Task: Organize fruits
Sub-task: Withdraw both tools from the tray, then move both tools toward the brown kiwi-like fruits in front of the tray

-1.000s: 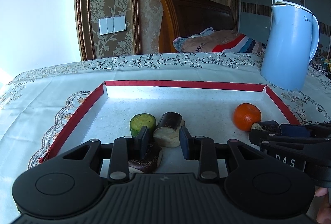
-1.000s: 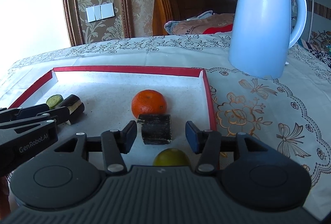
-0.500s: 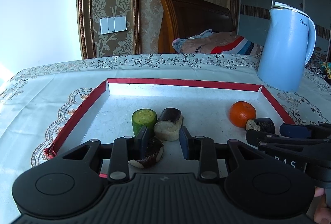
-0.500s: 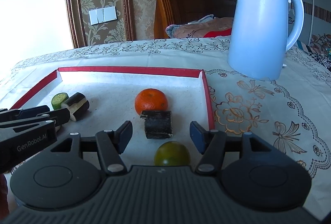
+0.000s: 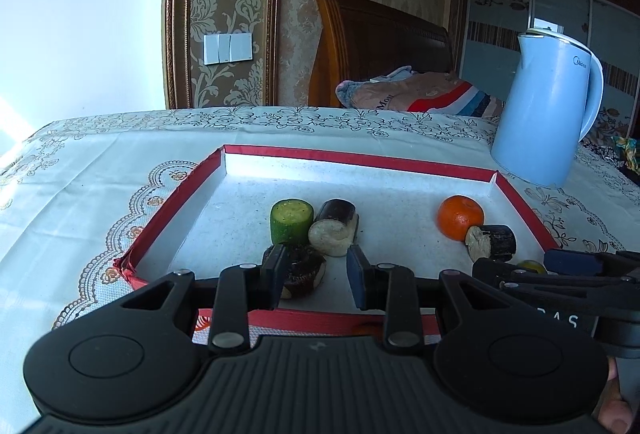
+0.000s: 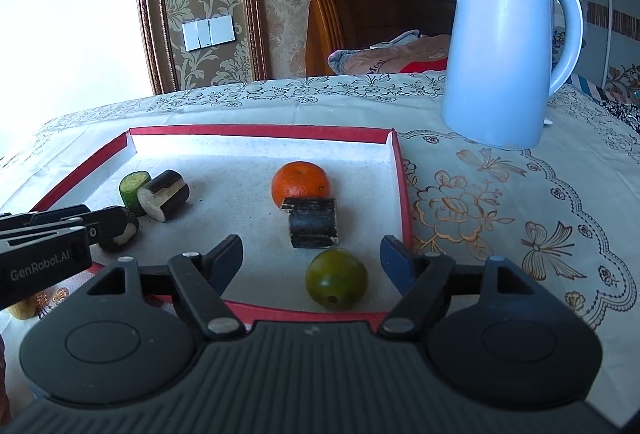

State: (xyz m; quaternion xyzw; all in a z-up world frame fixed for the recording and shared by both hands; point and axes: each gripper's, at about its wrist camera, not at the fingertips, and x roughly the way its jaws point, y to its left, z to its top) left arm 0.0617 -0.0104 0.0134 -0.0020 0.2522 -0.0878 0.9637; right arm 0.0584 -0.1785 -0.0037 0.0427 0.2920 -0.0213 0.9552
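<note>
Fruit pieces in red-rimmed tray (image 6: 402, 193); both hand-held grippers at its near edge.

Left hand-held gripper (image 5: 316, 280): jaws narrowly apart, nothing clamped — a dark eggplant slice (image 5: 304, 268) lies at its left finger. Right hand-held gripper (image 6: 312, 260): jaws have just been opening and stand wide, the green fruit (image 6: 336, 284) lying loose between them, untouched. At 12 o'clock from the green fruit, a dark eggplant chunk (image 6: 313, 222) is seen, touching the orange (image 6: 301, 183) behind it. At 10 o'clock, cucumber piece (image 6: 134, 189) and eggplant stub (image 6: 164, 193) lie side by side. A blue kettle (image 6: 504, 53) stands on the surface (image 6: 500, 201) at 1 o'clock.
</note>
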